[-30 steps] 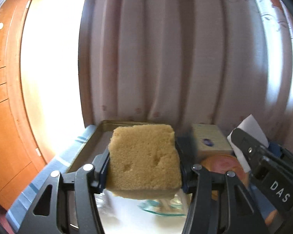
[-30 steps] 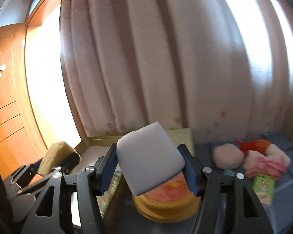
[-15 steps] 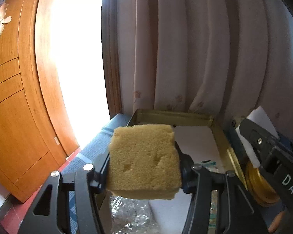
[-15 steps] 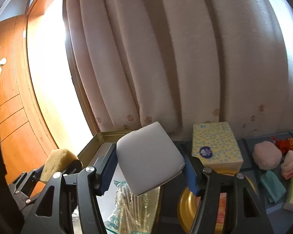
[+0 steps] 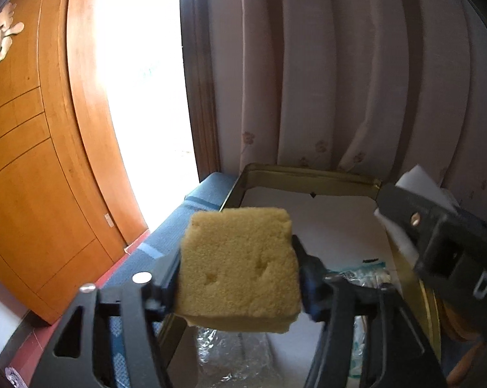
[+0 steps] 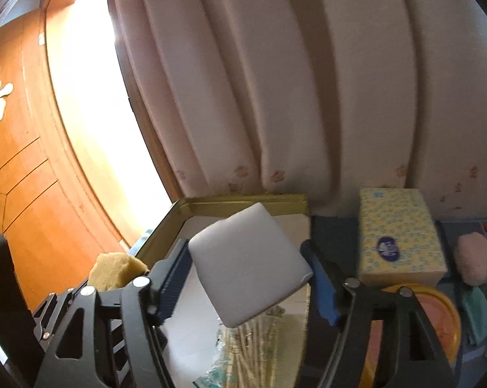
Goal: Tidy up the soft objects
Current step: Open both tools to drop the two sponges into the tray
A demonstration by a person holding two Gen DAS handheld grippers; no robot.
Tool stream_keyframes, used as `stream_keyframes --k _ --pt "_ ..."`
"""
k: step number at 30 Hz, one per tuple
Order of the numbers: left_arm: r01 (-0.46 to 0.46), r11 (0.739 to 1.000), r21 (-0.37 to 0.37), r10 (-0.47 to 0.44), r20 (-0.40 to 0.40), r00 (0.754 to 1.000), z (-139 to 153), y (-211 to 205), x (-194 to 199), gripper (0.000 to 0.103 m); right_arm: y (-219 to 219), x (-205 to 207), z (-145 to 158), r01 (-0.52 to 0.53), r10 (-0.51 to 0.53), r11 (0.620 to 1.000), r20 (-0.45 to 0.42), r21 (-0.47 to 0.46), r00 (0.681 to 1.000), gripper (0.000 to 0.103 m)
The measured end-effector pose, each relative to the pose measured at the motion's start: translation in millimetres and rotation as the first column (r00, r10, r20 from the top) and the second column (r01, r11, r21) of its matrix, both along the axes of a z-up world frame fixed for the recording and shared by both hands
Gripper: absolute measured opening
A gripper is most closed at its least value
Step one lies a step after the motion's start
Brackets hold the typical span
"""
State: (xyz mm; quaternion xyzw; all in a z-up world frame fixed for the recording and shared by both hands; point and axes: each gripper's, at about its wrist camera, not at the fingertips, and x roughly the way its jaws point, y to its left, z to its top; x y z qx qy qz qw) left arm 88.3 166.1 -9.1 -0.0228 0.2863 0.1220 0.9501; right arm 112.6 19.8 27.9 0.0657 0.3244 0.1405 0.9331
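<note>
Releasing both loads: left hand-held gripper [image 5: 240,278] opening around the yellow sponge [image 5: 238,266], right hand-held gripper [image 6: 246,274] opening around the grey foam pad [image 6: 248,263], above the gold tin [image 6: 243,202]; next, widen jaws fully.

**Both blocks over the tin**

My left gripper [image 5: 238,271] has the sponge [image 5: 240,265] between its opening jaws, above the tin [image 6: 243,202]. Right gripper [image 6: 246,274], likewise opening, has the foam pad [image 6: 248,263] there. Tissue box [image 6: 400,239] sits right of the tin.

Daylight floods in through the blown-out window gap [image 5: 146,80] at the left of both views, washing all detail there to white. The curtain [image 6: 308,80] shows soft banded shadows, the fisheye bends the edges into dark corners, and slight motion blur softens everything.
</note>
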Motion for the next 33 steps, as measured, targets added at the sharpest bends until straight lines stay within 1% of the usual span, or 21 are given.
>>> stream_keyframes --k 1,2,3,4,6,8,9,12,14,15,16,19,23,25,27,30,33 --pt "0.001 1.0 -0.004 -0.001 0.009 1.0 2 0 -2 0.085 1 0 -1 -0.013 0.013 1.0 -0.002 0.005 1.0 0.078" --pt "0.003 1.0 -0.006 -0.003 0.023 1.0 4 -1 -4 0.1 1 -2 -2 -0.023 0.023 1.0 0.0 0.014 1.0 0.082" --pt "0.005 1.0 -0.002 -0.005 0.046 0.999 6 -2 -8 0.102 0 -5 -2 -0.03 0.03 0.999 0.009 0.03 1.0 0.082" --pt "0.008 1.0 0.006 -0.008 0.069 0.998 7 -4 -12 0.103 -4 -11 -1 -0.031 0.029 0.998 0.032 0.054 0.999 0.083" --pt "0.006 1.0 0.031 -0.009 0.089 0.996 6 -9 -15 0.102 -9 -22 4 -0.023 0.016 0.997 0.089 0.076 0.996 0.086" --pt "-0.011 0.999 0.05 0.005 0.114 0.993 8 -12 -21 0.103 -12 -35 9 -0.012 0.002 0.998 0.158 0.064 0.988 0.087" --pt "-0.018 0.999 0.046 0.012 0.134 0.991 9 -12 -24 0.103 -14 -43 12 0.004 -0.015 0.999 0.199 0.054 0.98 0.087" --pt "-0.019 1.0 0.01 0.017 0.181 0.983 11 -10 -35 0.103 -28 -64 14 0.087 -0.092 0.996 0.307 0.029 0.947 0.088" --pt "-0.024 1.0 -0.003 0.024 0.219 0.975 12 -10 -43 0.103 -39 -78 12 0.165 -0.154 0.986 0.372 0.003 0.915 0.094" --pt "-0.027 1.0 -0.004 0.027 0.239 0.971 13 -11 -48 0.103 -42 -81 11 0.192 -0.174 0.981 0.39 -0.006 0.904 0.094" --pt "-0.029 1.0 -0.001 0.028 0.256 0.966 13 -13 -52 0.103 -47 -86 10 0.216 -0.192 0.976 0.401 -0.015 0.896 0.095" --pt "-0.032 0.999 0.007 0.029 0.285 0.958 14 -18 -59 0.103 -57 -94 8 0.243 -0.202 0.969 0.421 -0.046 0.884 0.095" --pt "-0.031 0.999 -0.009 0.032 0.317 0.948 16 -24 -64 0.103 -59 -102 2 0.278 -0.189 0.951 0.457 -0.137 0.869 0.095" --pt "-0.025 1.0 -0.007 0.026 0.31 0.95 17 -28 -67 0.103 -61 -106 2 0.275 -0.176 0.95 0.467 -0.151 0.867 0.095" --pt "-0.028 1.0 0.014 0.023 0.299 0.954 17 -34 -66 0.103 -61 -109 -1 0.272 -0.167 0.948 0.468 -0.166 0.868 0.095" --pt "-0.025 0.999 0.03 0.016 0.285 0.958 16 -39 -67 0.102 -59 -109 -2 0.267 -0.155 0.944 0.459 -0.191 0.875 0.095" --pt "-0.019 0.999 0.037 0.008 0.275 0.961 16 -44 -69 0.102 -69 -110 -2 0.273 -0.177 0.948 0.445 -0.162 0.878 0.095"
